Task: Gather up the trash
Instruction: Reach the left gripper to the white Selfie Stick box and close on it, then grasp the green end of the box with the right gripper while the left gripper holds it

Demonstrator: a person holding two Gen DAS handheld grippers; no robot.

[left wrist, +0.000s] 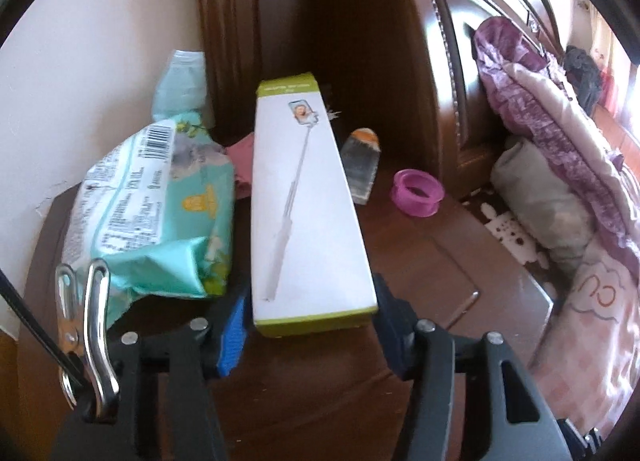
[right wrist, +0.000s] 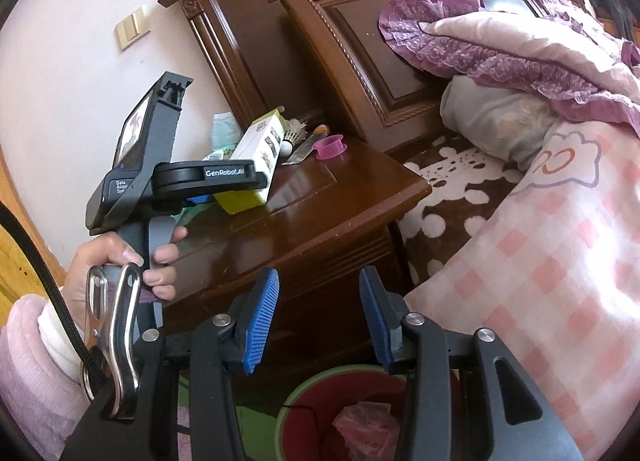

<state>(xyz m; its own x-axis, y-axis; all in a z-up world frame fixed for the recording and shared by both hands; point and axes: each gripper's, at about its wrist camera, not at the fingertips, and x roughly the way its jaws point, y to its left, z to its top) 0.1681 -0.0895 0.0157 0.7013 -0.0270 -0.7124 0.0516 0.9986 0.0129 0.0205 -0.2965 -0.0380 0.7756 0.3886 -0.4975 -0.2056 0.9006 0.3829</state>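
A long white box with green ends [left wrist: 308,205] lies on the brown nightstand [left wrist: 400,245]. My left gripper [left wrist: 310,325] has its blue pads on either side of the box's near end, close to it, jaws wide; contact is not clear. The box also shows in the right wrist view [right wrist: 256,153], with the left gripper's body over it. My right gripper [right wrist: 318,317] is open and empty, low in front of the nightstand [right wrist: 320,213], above a red bin with a green rim [right wrist: 292,393] that holds pink paper.
On the nightstand are a teal wipes pack [left wrist: 160,213], a pink ring [left wrist: 418,193], a small flat wrapper [left wrist: 360,165] and a shuttlecock [right wrist: 294,133]. The headboard [right wrist: 340,41] stands behind. A bed with a pink checked quilt [right wrist: 540,269] lies at the right.
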